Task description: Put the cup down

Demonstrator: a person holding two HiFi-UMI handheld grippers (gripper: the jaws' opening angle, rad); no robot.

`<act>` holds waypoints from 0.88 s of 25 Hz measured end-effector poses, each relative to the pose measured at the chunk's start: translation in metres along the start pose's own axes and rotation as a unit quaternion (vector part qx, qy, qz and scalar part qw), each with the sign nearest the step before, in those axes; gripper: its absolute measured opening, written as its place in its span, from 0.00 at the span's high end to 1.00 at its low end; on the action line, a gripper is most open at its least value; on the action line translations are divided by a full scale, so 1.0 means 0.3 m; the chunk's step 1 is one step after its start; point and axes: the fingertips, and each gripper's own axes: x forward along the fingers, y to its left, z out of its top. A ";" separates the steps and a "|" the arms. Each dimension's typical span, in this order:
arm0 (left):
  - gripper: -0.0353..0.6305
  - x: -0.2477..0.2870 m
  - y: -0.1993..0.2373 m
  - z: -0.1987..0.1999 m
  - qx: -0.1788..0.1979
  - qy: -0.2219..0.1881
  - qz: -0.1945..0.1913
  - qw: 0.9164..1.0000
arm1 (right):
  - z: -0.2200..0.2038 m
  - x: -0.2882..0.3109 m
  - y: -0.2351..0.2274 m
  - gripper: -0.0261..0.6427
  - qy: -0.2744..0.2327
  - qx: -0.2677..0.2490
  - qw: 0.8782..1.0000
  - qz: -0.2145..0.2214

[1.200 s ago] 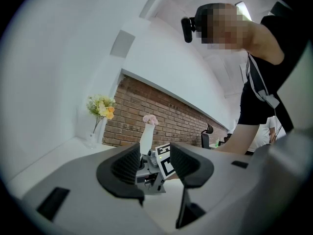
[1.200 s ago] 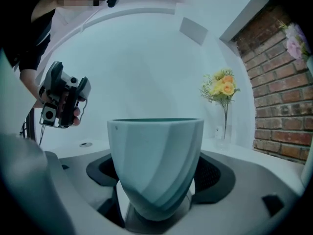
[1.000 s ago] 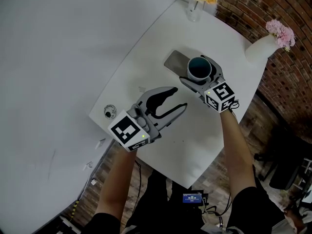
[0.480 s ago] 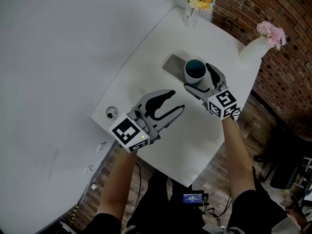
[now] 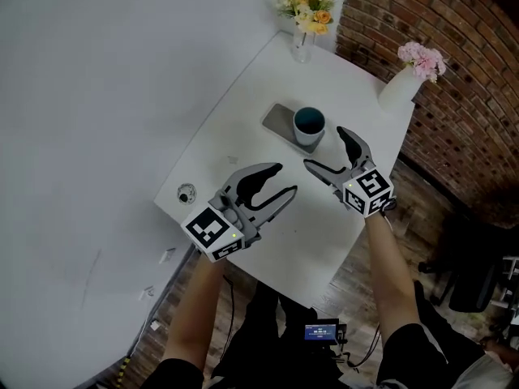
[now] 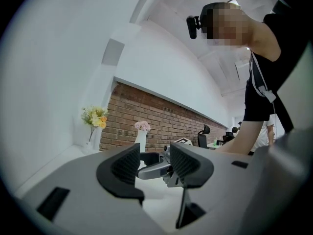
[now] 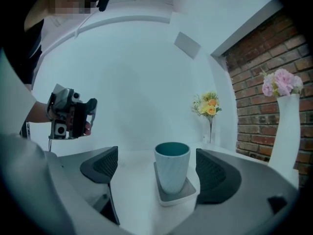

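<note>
- Right gripper (image 5: 324,147): jaws spread wide, gripping nothing.
- Cup (image 7: 172,166): upright with a teal interior, just beyond the right jaws and in line with their gap. It is clear of both jaws.
- Coaster (image 7: 176,196): grey slab under the cup, which stands on the end nearer the right gripper.
- Left gripper (image 5: 284,178): jaws apart and empty, held over the near half of the table (image 5: 243,112), apart from the cup.
- White vase (image 5: 399,91): holds pink flowers, at the table's far right corner beside the brick wall (image 5: 462,96).
- Glass vase (image 5: 302,45): holds yellow flowers, at the far corner.
</note>
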 end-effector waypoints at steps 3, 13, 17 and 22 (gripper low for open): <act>0.68 -0.008 -0.041 0.021 0.005 -0.001 -0.002 1.000 | 0.067 -0.044 0.061 0.22 -0.015 0.004 1.000 0.008; 0.68 -0.078 -0.135 0.085 0.015 -0.004 0.007 1.000 | 0.274 -0.209 0.244 0.56 -0.049 -0.001 0.999 0.019; 0.68 -0.102 -0.173 0.112 0.024 -0.003 0.005 1.000 | 0.328 -0.269 0.305 0.65 -0.049 -0.004 0.999 0.019; 0.68 -0.123 -0.209 0.133 0.032 0.005 -0.002 0.999 | 0.381 -0.336 0.381 0.75 -0.050 0.006 0.999 0.020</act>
